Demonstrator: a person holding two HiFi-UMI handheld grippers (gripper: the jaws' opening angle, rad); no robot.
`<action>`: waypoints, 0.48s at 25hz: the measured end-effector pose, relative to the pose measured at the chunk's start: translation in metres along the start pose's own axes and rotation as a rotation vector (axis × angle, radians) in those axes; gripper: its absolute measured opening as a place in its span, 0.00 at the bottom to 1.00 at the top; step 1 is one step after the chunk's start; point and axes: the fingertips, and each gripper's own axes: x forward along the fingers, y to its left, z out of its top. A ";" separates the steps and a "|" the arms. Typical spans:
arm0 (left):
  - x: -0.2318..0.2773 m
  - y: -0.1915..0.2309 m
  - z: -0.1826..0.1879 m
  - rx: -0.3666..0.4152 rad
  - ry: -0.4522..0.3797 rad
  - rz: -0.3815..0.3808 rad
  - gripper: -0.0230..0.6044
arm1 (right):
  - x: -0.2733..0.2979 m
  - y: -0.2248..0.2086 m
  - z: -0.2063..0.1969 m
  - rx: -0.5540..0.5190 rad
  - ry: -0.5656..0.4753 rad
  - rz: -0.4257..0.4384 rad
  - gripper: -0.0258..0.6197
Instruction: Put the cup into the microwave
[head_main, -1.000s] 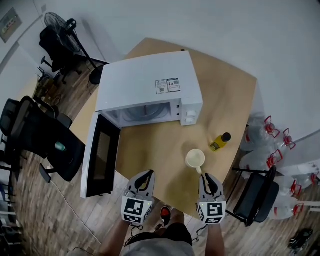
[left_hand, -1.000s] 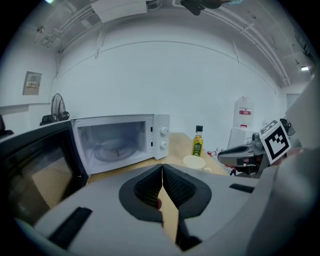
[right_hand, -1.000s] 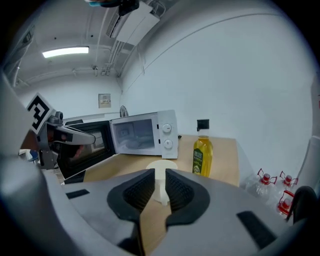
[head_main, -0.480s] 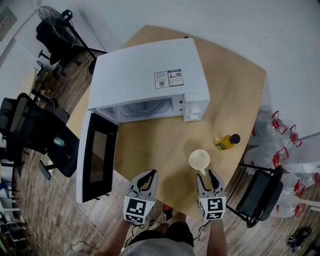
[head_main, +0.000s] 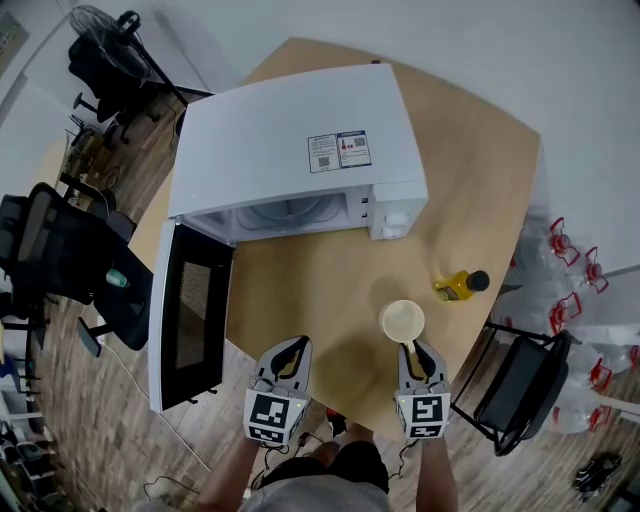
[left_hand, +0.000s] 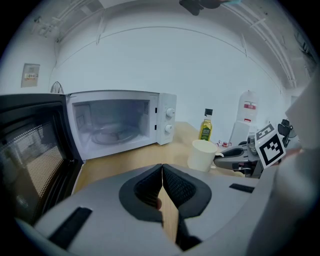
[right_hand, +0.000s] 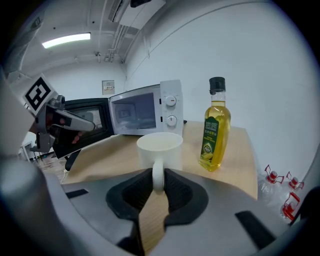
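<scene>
The cream ceramic cup (head_main: 402, 320) is standing upright, long axis vertical, on the light wooden surface (head_main: 320, 290) at 5 o'clock from the white microwave oven (head_main: 300, 150), its handle pointing to 6 o'clock; the right gripper (head_main: 417, 352) has just been closing and is pinching that handle; the left gripper (head_main: 290, 348) is keeping its jaws together, holding nothing; one cup, one microwave with its door hanging open, one yellow oil bottle (head_main: 460, 285) at 2 o'clock of the cup; wood-plank floor (head_main: 90, 420) is surrounding the surface.
</scene>
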 end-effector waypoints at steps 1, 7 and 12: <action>0.001 0.001 0.000 0.000 -0.001 0.001 0.07 | 0.000 0.000 0.000 0.002 0.000 -0.002 0.15; 0.002 0.003 -0.001 0.005 -0.015 0.000 0.08 | 0.001 -0.001 0.003 0.006 -0.018 0.001 0.12; -0.001 0.006 0.003 0.002 -0.023 0.006 0.07 | -0.001 -0.002 0.012 0.015 -0.039 0.003 0.11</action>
